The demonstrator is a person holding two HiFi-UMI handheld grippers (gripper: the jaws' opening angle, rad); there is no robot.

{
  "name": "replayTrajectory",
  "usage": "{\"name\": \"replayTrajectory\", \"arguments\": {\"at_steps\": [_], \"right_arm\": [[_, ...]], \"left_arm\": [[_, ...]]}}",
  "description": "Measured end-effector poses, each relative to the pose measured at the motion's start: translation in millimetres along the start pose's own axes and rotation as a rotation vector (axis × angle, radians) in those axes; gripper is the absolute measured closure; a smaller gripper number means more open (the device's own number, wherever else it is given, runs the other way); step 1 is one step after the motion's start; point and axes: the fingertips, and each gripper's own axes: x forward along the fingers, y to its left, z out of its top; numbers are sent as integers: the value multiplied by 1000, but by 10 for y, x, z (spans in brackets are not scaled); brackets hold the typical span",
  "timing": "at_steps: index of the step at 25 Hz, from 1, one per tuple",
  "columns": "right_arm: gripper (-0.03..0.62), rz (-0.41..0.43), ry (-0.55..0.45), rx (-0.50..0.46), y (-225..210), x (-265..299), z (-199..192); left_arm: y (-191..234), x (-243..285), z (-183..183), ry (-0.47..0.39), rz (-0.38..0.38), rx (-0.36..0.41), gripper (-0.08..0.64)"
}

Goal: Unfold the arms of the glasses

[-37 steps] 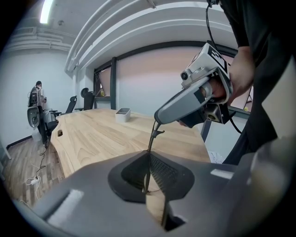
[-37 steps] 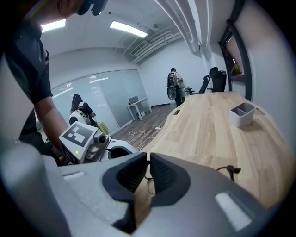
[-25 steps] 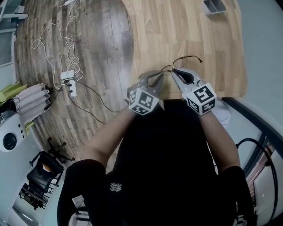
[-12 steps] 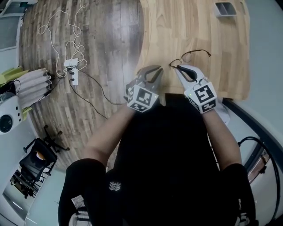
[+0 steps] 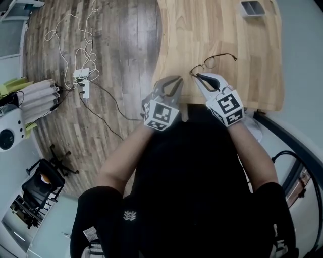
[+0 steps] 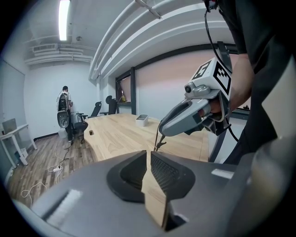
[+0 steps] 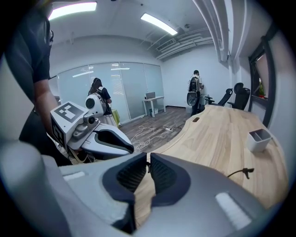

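Thin dark wire glasses (image 5: 212,61) hang just above the wooden table (image 5: 217,25) near its front edge. My right gripper (image 5: 194,74) is shut on their near end; in the right gripper view a thin dark piece sits between its pads (image 7: 148,159), and one arm's tip (image 7: 241,172) juts out at the right. My left gripper (image 5: 178,79) hovers to the left of the glasses, apart from them. Its jaws (image 6: 149,155) are shut with nothing between them. The left gripper view shows the right gripper (image 6: 185,121) pinching the frame's end (image 6: 159,144).
A small grey tray (image 5: 251,7) stands at the table's far side. Left of the table, a power strip with white cables (image 5: 81,85) lies on the wooden floor, and a black office chair (image 5: 43,194) stands near it. People stand far off in the room (image 7: 195,90).
My left gripper has let go of the glasses and pulled back to the left. The right gripper keeps its hold on them. Both hands have shifted slightly.
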Motion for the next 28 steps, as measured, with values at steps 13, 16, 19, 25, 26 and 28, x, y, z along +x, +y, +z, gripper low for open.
{"name": "replayTrajectory", "arguments": {"at_steps": [13, 16, 19, 25, 26, 28], "right_arm": [[549, -2, -165, -10, -130, -380, 365], [549, -49, -173, 8, -329, -497, 334], [549, -79, -194, 25, -465, -606, 336], [557, -141, -253, 23, -739, -809, 440], [563, -150, -261, 24, -785, -845, 458], [566, -170, -280, 31, -882, -924, 491]], "left_arm": [[120, -222, 297, -41, 89, -44, 525], [196, -246, 460, -78, 120, -56, 525], [263, -295, 653, -127, 150, -79, 527], [417, -393, 998, -220, 198, -148, 545], [437, -405, 1044, -224, 207, -144, 548], [455, -421, 1134, -241, 216, -146, 552]]}}
